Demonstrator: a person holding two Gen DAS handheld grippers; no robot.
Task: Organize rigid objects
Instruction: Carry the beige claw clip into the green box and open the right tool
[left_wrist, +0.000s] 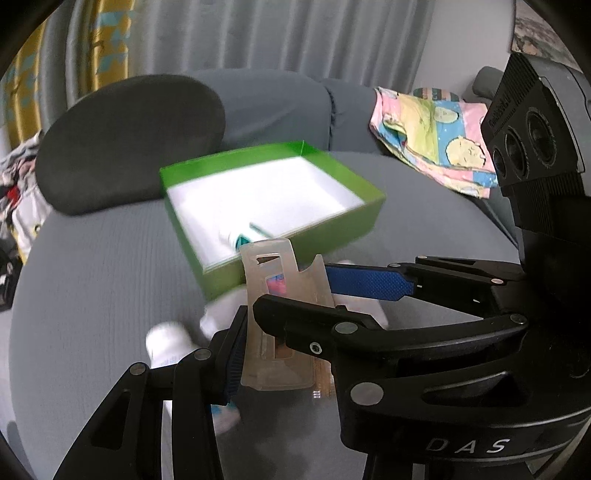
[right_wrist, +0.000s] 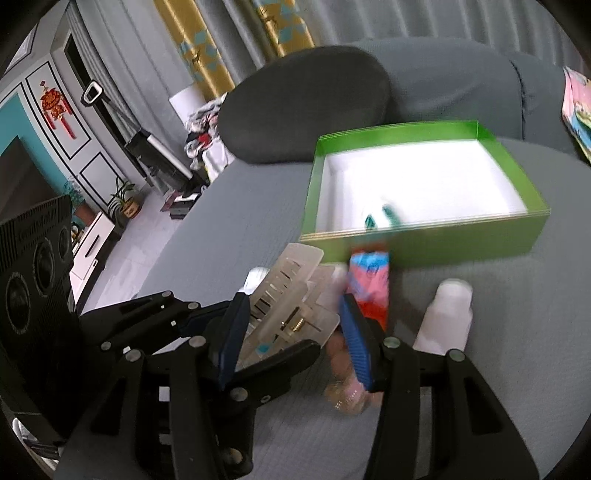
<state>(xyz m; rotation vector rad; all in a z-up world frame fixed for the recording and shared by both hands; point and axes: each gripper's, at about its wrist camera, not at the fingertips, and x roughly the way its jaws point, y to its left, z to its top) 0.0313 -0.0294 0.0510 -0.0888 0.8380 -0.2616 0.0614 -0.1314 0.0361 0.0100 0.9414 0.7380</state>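
Observation:
A green box (left_wrist: 334, 229) with a white inside stands on the grey cushion, holding a white tube with teal print (left_wrist: 240, 236); it also shows in the right wrist view (right_wrist: 461, 242). My left gripper (left_wrist: 251, 339) is shut on a translucent beige hair claw clip (left_wrist: 280, 321), lifted just in front of the box. In the right wrist view the clip (right_wrist: 291, 302) sits between the open fingers of my right gripper (right_wrist: 295, 339), which is not closed on it. A pink and red packet (right_wrist: 371, 284) and a white bottle (right_wrist: 448, 314) lie near the right finger.
A dark round cushion (left_wrist: 129, 144) lies behind the box. A patterned pink cloth (left_wrist: 436, 133) lies on the sofa at the right. White bottles (left_wrist: 166, 343) lie on the grey cushion below my left gripper. A cabinet and plants (right_wrist: 125, 199) stand at far left.

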